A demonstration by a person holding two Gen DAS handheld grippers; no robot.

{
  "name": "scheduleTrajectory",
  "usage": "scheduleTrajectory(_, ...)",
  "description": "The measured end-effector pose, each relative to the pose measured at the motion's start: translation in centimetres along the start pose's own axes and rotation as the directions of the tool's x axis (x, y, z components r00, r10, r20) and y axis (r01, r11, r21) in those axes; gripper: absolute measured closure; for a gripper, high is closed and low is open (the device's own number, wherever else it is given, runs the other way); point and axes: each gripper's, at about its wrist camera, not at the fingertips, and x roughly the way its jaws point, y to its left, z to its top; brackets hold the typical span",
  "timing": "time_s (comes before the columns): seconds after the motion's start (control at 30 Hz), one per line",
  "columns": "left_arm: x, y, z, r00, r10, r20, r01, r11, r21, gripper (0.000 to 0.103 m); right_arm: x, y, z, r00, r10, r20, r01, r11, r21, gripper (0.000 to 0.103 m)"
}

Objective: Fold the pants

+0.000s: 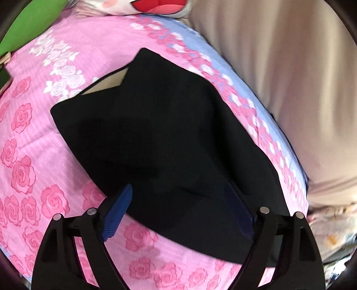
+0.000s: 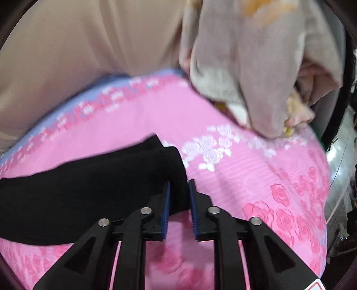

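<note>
The black pants (image 1: pixel 160 142) lie folded in a compact dark shape on the pink rose-print bedsheet (image 1: pixel 44 138). My left gripper (image 1: pixel 178 200) is open, its blue fingers (image 1: pixel 118 214) spread wide over the near edge of the pants, holding nothing. In the right wrist view the pants (image 2: pixel 78 189) stretch to the left. My right gripper (image 2: pixel 179 189) is closed on the end fold of the pants, with black cloth pinched between its blue pads (image 2: pixel 166 207).
A beige curtain or cloth (image 1: pixel 290 89) hangs along the bed's far side. A crumpled beige blanket (image 2: pixel 256 67) sits on the sheet at the upper right. A green cushion (image 1: pixel 29 24) and a plush toy (image 1: pixel 156 5) lie at the far end.
</note>
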Motion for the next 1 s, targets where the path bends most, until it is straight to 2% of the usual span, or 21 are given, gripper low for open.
scheduleTrajectory(0.07, 0.5, 0.4, 0.7, 1.000, -0.002, -0.005, 0.002, 1.000, -0.026, 0.016, -2.7, 2.1, -0.6, 0.997, -0.004, 0.073, 0.008, 0.999, -0.044, 0.061)
scheduleTrajectory(0.17, 1.6, 0.5, 1.3, 0.999, -0.027, -0.021, 0.026, 0.999, -0.044, 0.017, -4.7, 4.9, -0.9, 0.993, 0.038, 0.114, -0.027, 0.995, -0.097, 0.054)
scheduleTrajectory(0.2, 1.8, 0.2, 1.6, 1.000, -0.019, -0.011, 0.019, 0.999, -0.029, 0.021, -5.2, 5.6, -1.2, 0.991, 0.058, 0.118, -0.046, 0.993, -0.105, 0.053)
scheduleTrajectory(0.23, 1.9, 0.0, 1.8, 1.000, -0.013, -0.007, 0.013, 1.000, -0.015, 0.045, -5.5, 6.4, -1.5, 0.990, 0.083, 0.118, -0.070, 0.991, -0.114, 0.053)
scheduleTrajectory(0.27, 2.0, -0.3, 2.0, 1.000, -0.004, -0.015, 0.004, 1.000, 0.002, 0.081, -5.7, 7.4, -1.8, 0.987, 0.121, 0.107, -0.108, 0.987, -0.122, 0.053)
scheduleTrajectory(0.3, 2.0, -0.4, 2.3, 1.000, 0.011, -0.025, -0.010, 1.000, 0.007, 0.093, -5.7, 8.2, -2.1, 0.984, 0.147, 0.096, -0.135, 0.983, -0.128, 0.053)
scheduleTrajectory(0.33, 1.2, -0.5, 2.8, 1.000, -0.005, -0.022, 0.005, 1.000, 0.009, 0.095, -5.7, 9.0, -2.4, 0.983, 0.162, 0.088, -0.150, 0.980, -0.134, 0.053)
scheduleTrajectory(0.43, -3.6, -1.0, 3.9, 0.999, -0.018, 0.032, 0.016, 0.997, 0.073, 0.097, -6.1, 11.1, -2.8, 0.978, 0.197, 0.071, -0.184, 0.970, -0.157, 0.053)
scheduleTrajectory(0.5, -7.3, -0.5, 4.3, 0.995, 0.027, 0.093, -0.037, 0.993, 0.113, 0.097, -6.7, 11.6, -3.2, 0.976, 0.203, 0.082, -0.186, 0.967, -0.172, 0.052)
scheduleTrajectory(0.57, -9.0, 1.6, 5.0, 0.987, 0.115, 0.113, -0.126, 0.987, 0.096, 0.096, -6.7, 11.5, -3.6, 0.979, 0.187, 0.084, -0.169, 0.968, -0.185, 0.048)
scheduleTrajectory(0.6, -8.5, 2.4, 5.1, 0.986, 0.142, 0.093, -0.150, 0.984, 0.091, 0.096, -6.3, 11.4, -3.8, 0.981, 0.180, 0.078, -0.163, 0.969, -0.184, 0.048)
scheduleTrajectory(0.63, -6.6, 3.6, 5.0, 0.982, 0.186, 0.028, -0.188, 0.977, 0.100, 0.095, -5.8, 11.3, -4.0, 0.982, 0.177, 0.064, -0.163, 0.970, -0.178, 0.048)
scheduleTrajectory(0.73, -2.3, 4.7, 3.7, 0.954, 0.295, -0.060, -0.285, 0.948, 0.140, 0.094, -4.1, 10.7, -4.8, 0.985, 0.169, 0.016, -0.166, 0.978, -0.126, 0.048)
scheduleTrajectory(0.77, -1.6, 4.8, 3.3, 0.940, 0.338, -0.043, -0.328, 0.932, 0.154, 0.090, -3.7, 10.5, -5.0, 0.987, 0.163, 0.007, -0.162, 0.980, -0.118, 0.048)
scheduleTrajectory(0.8, -1.4, 4.8, 3.1, 0.936, 0.352, -0.029, -0.343, 0.925, 0.162, 0.089, -3.6, 10.4, -5.2, 0.988, 0.152, 0.005, -0.150, 0.982, -0.116, 0.048)
scheduleTrajectory(0.9, -2.3, 4.3, 2.8, 0.933, 0.359, 0.015, -0.357, 0.922, 0.151, 0.087, -3.8, 9.4, -5.5, 0.996, 0.091, 0.009, -0.089, 0.987, -0.133, 0.046)
scheduleTrajectory(0.93, -3.2, 4.0, 2.6, 0.932, 0.361, 0.041, -0.363, 0.921, 0.144, 0.081, -3.9, 8.9, -5.6, 0.997, 0.074, 0.007, -0.073, 0.990, -0.124, 0.045)
scheduleTrajectory(1.0, -5.0, 3.1, 2.0, 0.909, 0.404, 0.108, -0.416, 0.898, 0.142, 0.069, -3.9, 7.2, -5.8, 0.998, 0.063, 0.000, -0.063, 0.994, -0.092, 0.044)
